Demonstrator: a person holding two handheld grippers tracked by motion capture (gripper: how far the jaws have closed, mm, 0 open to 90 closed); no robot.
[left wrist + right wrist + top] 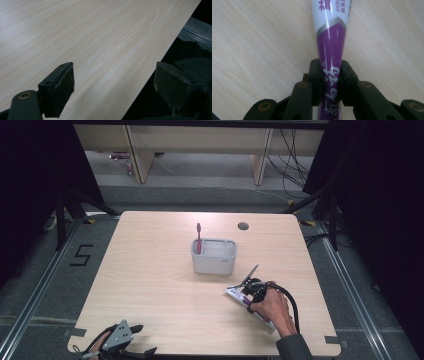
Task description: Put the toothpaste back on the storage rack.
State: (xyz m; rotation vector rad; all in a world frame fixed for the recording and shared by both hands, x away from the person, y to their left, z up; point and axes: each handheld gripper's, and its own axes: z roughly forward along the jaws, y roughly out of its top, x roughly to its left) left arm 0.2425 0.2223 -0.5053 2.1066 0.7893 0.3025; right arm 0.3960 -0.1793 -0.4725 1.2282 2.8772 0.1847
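A white and purple toothpaste tube [233, 294] lies on the wooden table [150, 280] at the front right. My right gripper [248, 298] is shut on it, held by a hand that comes in from the bottom right. In the right gripper view the tube [331, 37] runs straight up between the two pads of that gripper [331, 72], which press on its purple end. My left gripper [144, 340] rests at the table's front left edge. Its jaws [116, 77] stand wide open with nothing between them.
A pale grey holder [214, 262] stands in the middle of the table with a red toothbrush [198, 237] upright in its left side. A round cable hole [243, 226] sits near the far edge. Dark floor and rails surround the table.
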